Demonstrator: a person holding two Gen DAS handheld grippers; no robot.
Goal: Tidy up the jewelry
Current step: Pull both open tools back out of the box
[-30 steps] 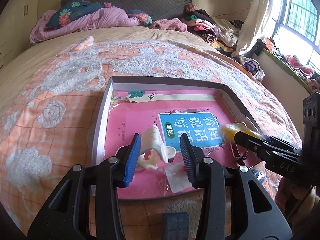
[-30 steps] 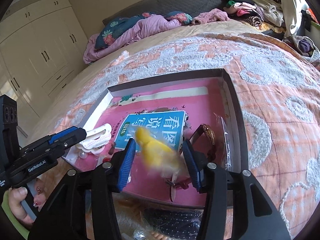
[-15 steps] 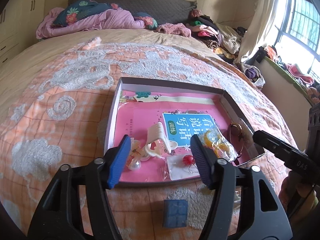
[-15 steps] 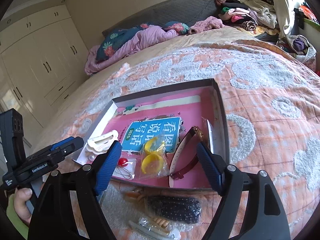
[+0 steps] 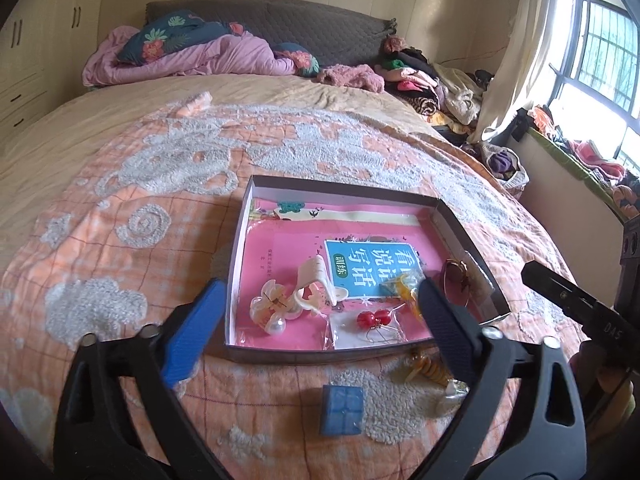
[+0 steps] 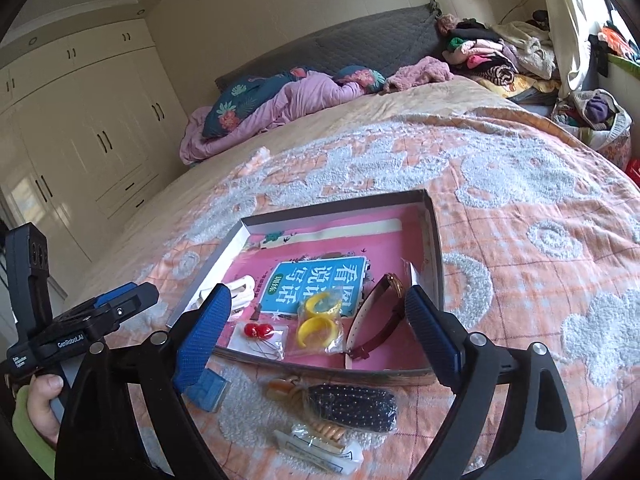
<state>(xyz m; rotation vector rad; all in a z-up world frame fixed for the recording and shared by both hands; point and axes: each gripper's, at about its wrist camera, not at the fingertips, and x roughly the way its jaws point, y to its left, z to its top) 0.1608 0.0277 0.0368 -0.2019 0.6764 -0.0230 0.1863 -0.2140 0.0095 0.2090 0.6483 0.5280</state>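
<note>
Yellow rings (image 6: 318, 320) now in box (image 6: 434, 248) (released).

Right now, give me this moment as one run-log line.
left gripper: open, empty | right gripper: open, empty | yellow rings: in box | bead bag: outside

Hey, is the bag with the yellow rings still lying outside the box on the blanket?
No, the bag of yellow rings lies inside the box, between the red earrings and the watch.
</note>
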